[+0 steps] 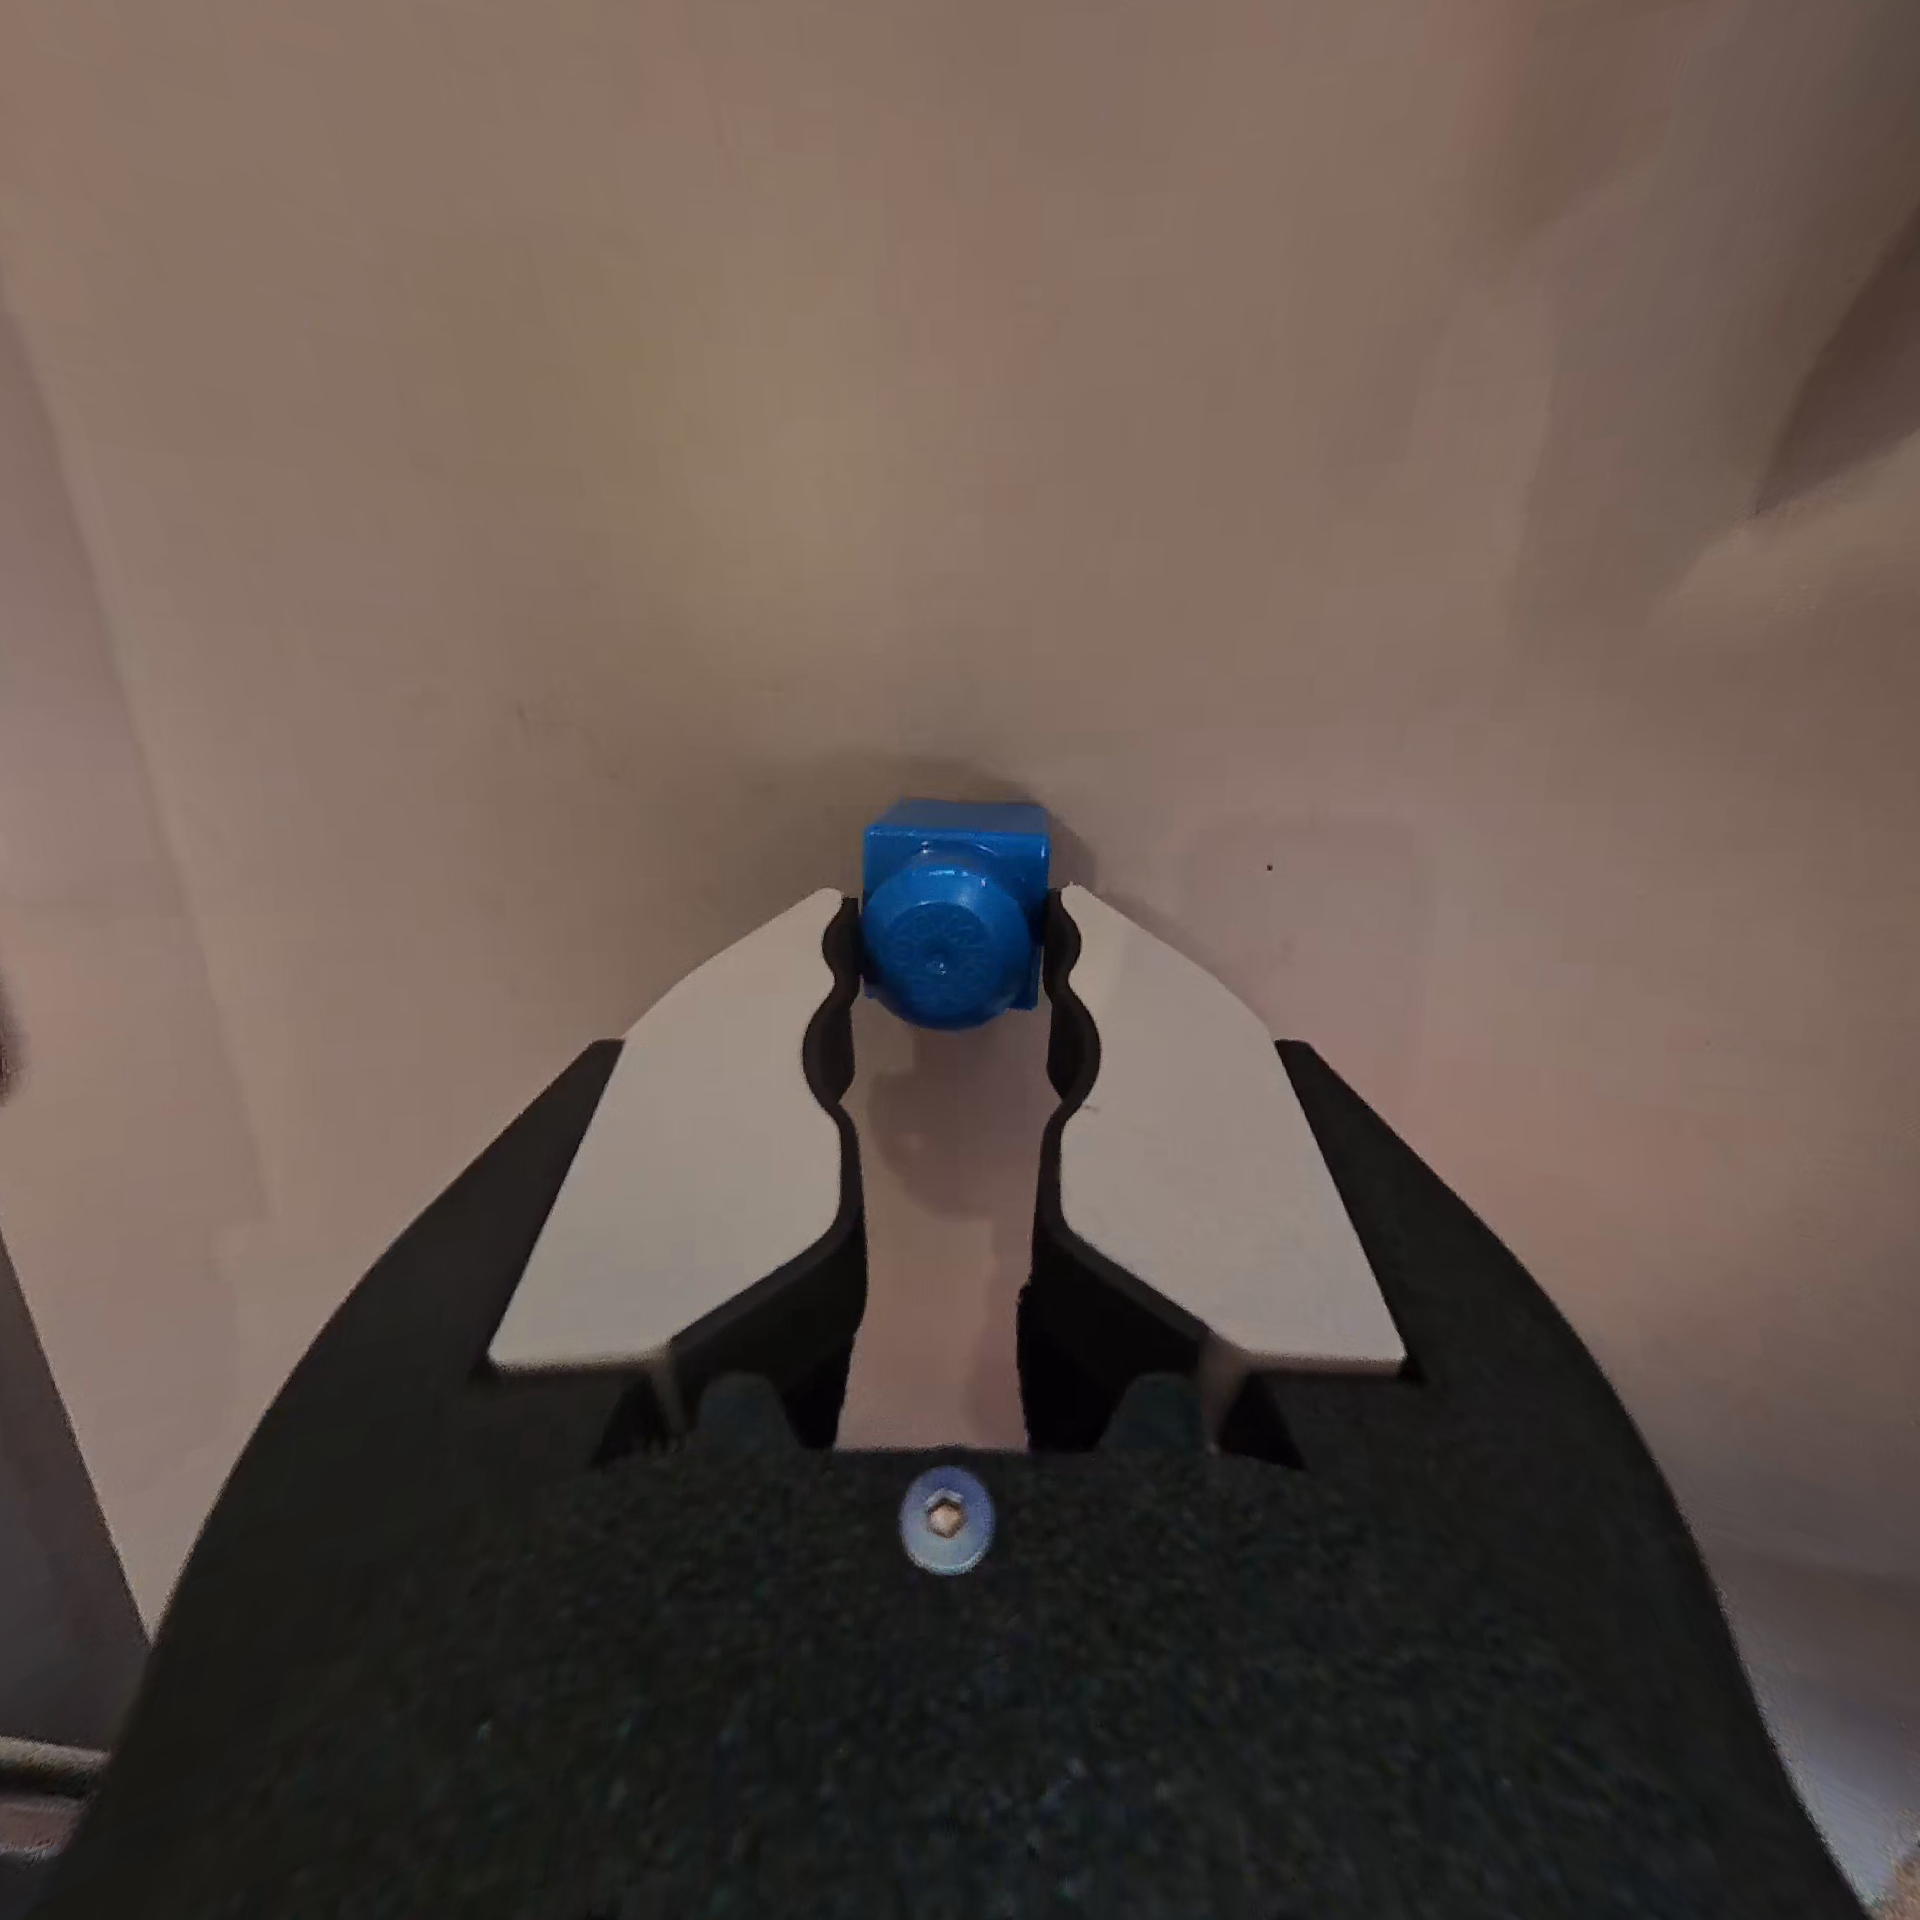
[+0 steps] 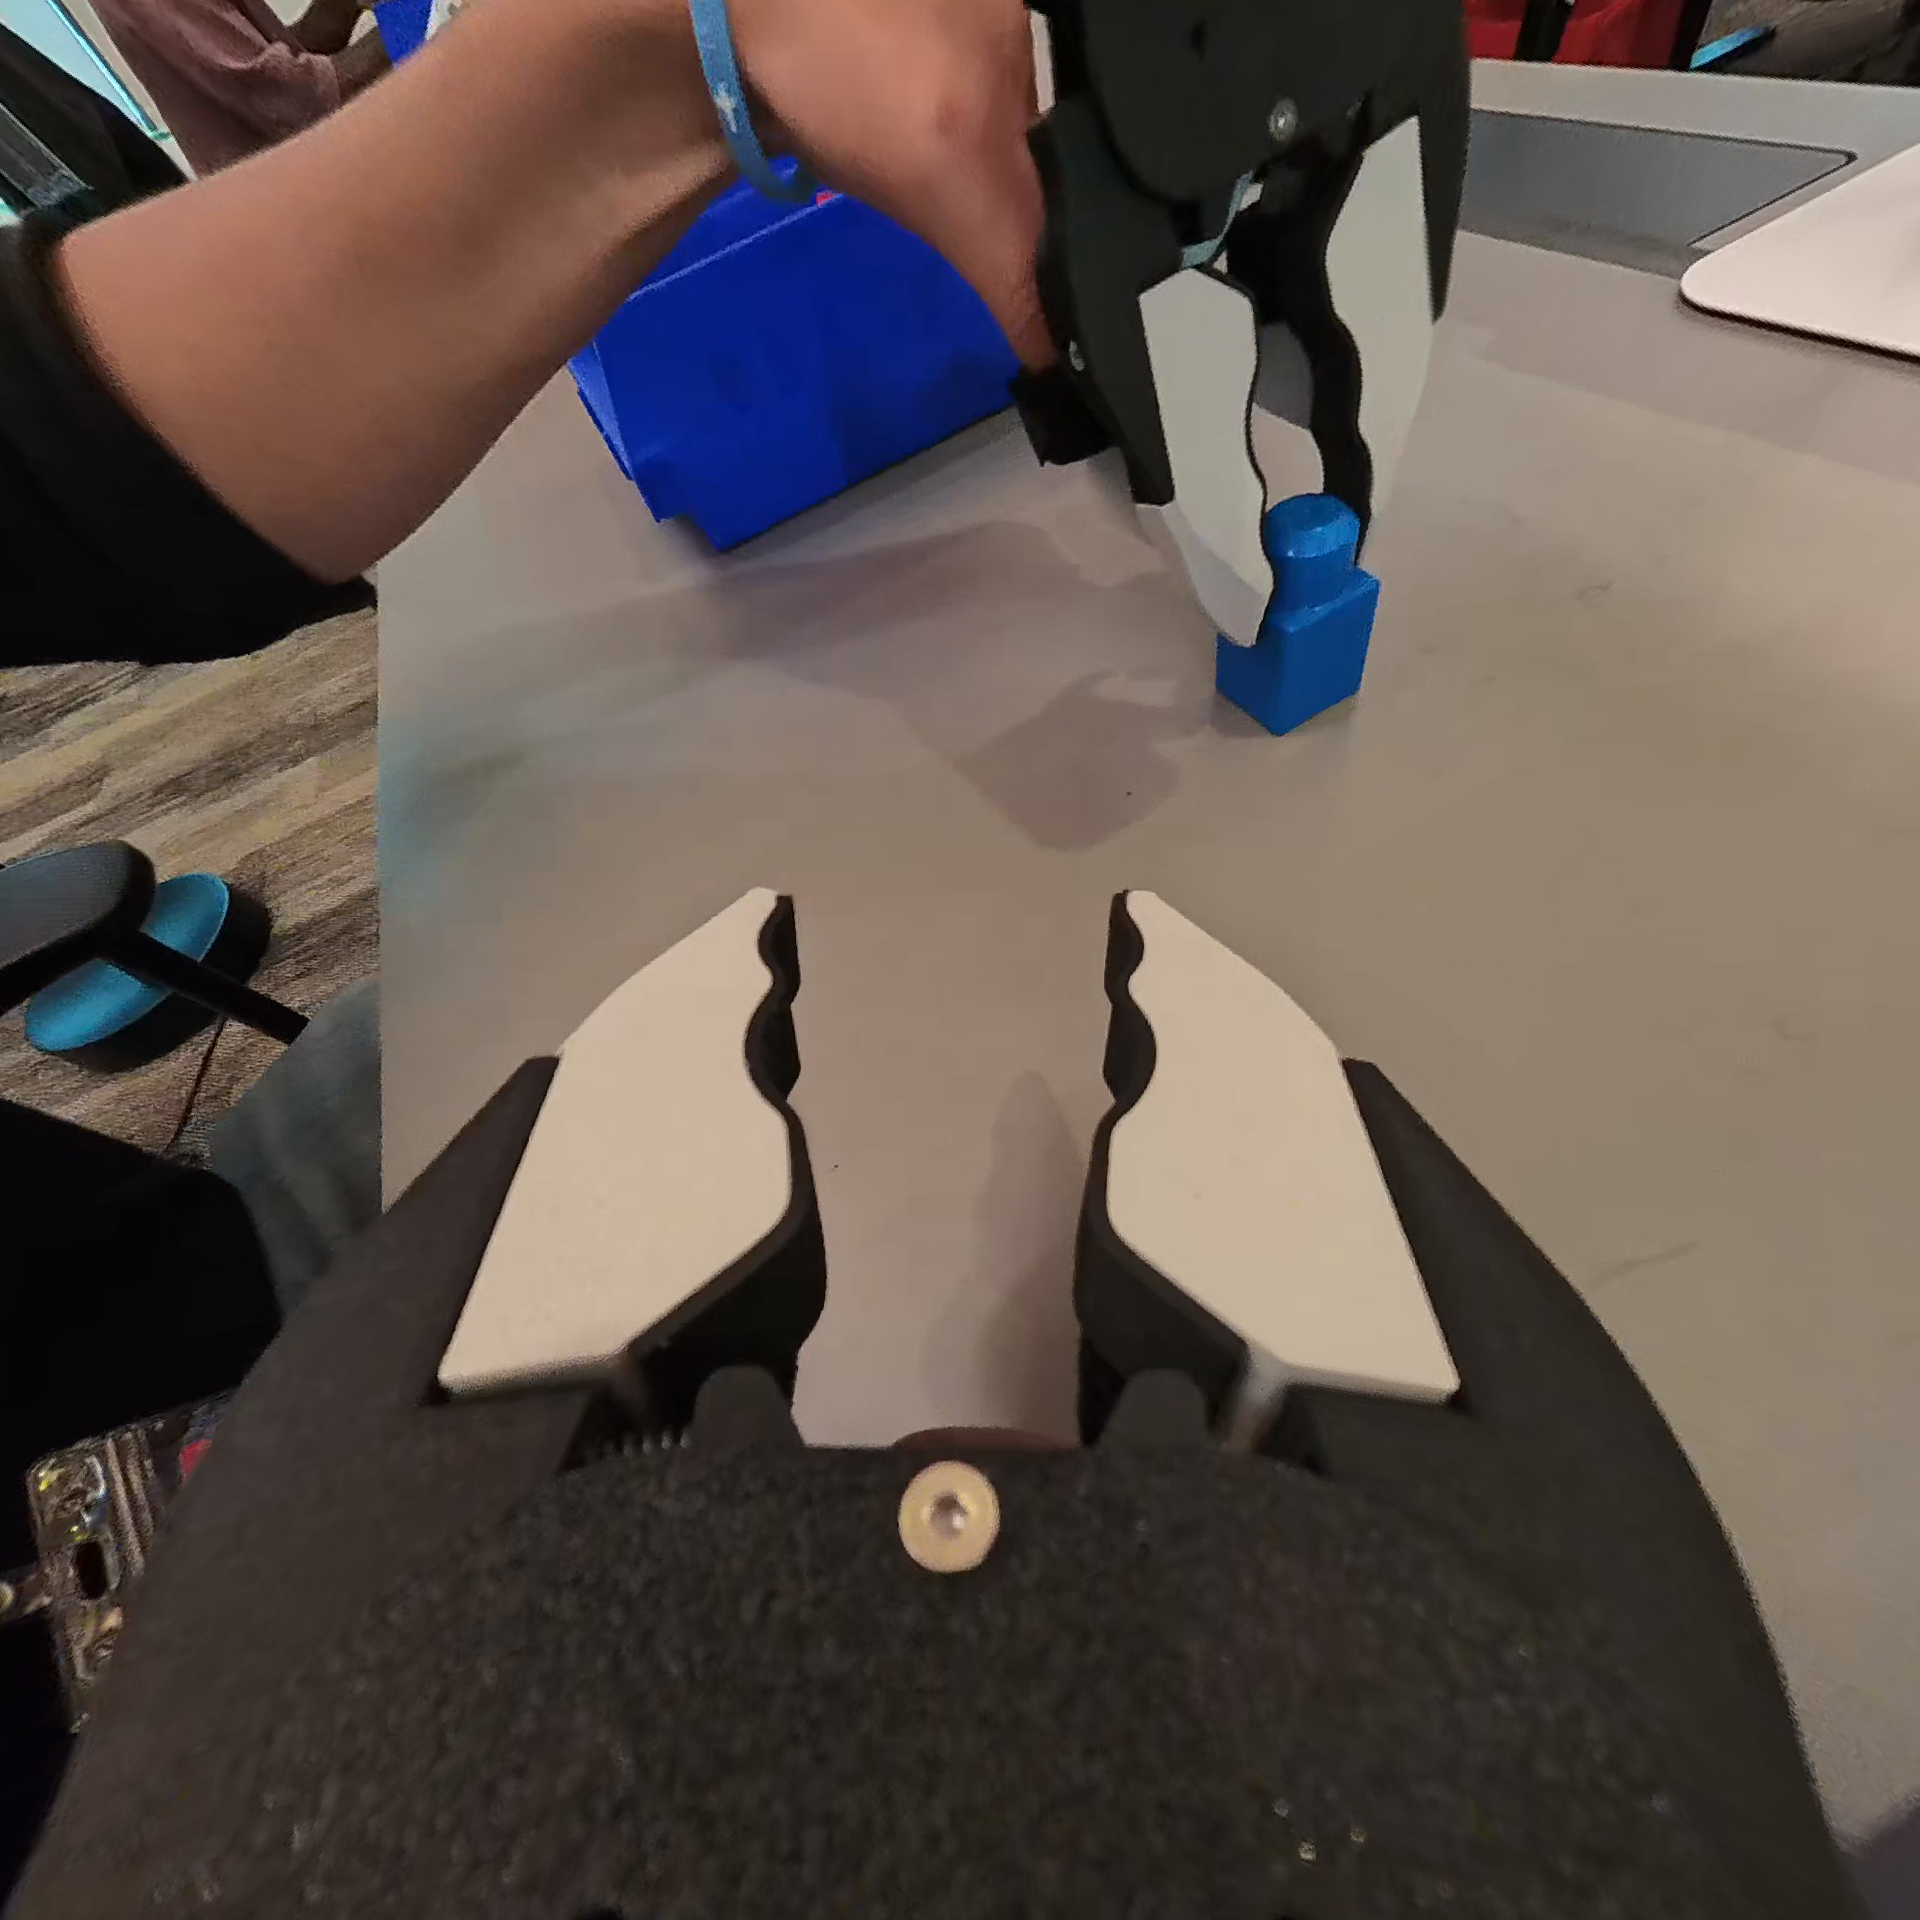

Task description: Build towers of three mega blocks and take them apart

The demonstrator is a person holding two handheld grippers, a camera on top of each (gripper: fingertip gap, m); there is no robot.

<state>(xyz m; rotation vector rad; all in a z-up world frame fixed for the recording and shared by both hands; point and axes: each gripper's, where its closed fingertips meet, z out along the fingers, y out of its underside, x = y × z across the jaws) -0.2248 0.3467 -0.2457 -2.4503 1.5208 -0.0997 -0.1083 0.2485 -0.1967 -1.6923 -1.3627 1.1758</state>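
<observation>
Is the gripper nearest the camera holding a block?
No. The right gripper is open and empty above the table; the blue block stands farther off.

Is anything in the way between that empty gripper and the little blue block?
Nothing visible. Bare table lies between the open right gripper and the blue block, though the left gripper already has its fingers around it.

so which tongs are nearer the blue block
Left. The left tongs straddle the blue block, fingertips at its sides. The right tongs hang open well short of it, over bare table.
</observation>
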